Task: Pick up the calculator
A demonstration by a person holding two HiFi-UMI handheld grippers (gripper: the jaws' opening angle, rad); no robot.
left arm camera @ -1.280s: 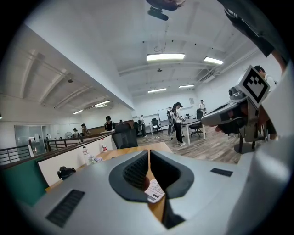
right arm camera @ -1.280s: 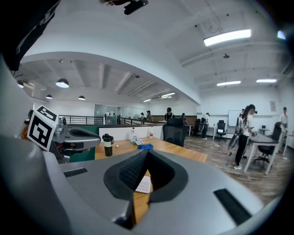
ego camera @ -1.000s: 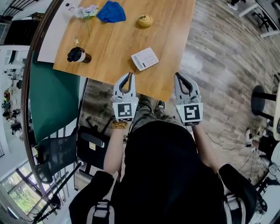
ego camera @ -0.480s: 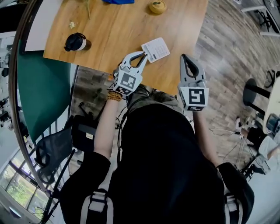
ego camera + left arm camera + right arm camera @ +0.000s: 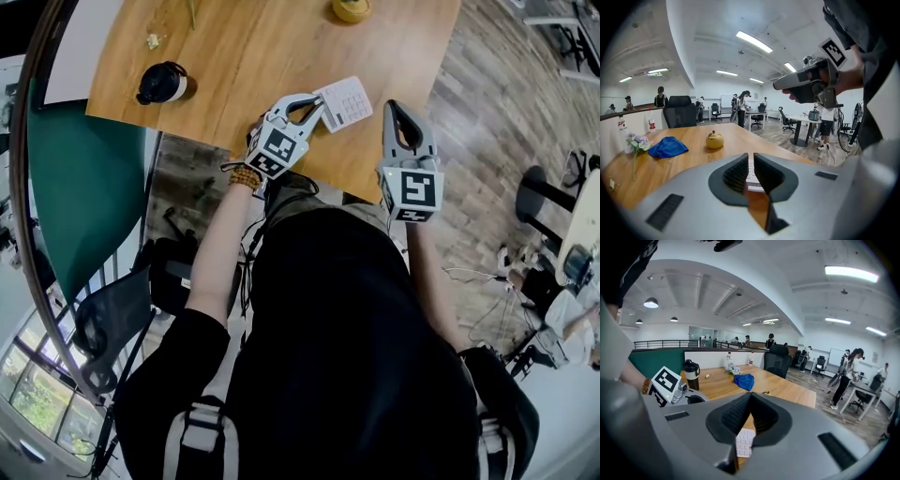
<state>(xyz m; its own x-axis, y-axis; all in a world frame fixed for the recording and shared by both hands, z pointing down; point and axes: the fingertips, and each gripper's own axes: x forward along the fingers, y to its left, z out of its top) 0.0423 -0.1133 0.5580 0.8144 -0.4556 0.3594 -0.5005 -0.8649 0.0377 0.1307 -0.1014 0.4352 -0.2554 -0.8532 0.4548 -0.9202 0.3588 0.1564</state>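
One light wooden table (image 5: 234, 75) fills the upper part of the head view. It carries one flat white calculator (image 5: 345, 101) at upper centre, one black travel mug with a white band (image 5: 161, 82) at upper left and one round yellow lidded pot (image 5: 352, 8) at the top edge. At the left gripper view's lower left lie one crumpled blue cloth (image 5: 668, 146) and one small bunch of pale flowers (image 5: 636, 141). There are two grey two-jaw grippers: the left gripper (image 5: 319, 100) and the right gripper (image 5: 392, 105).

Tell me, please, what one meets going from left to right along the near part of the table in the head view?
black cup → left gripper → calculator → right gripper
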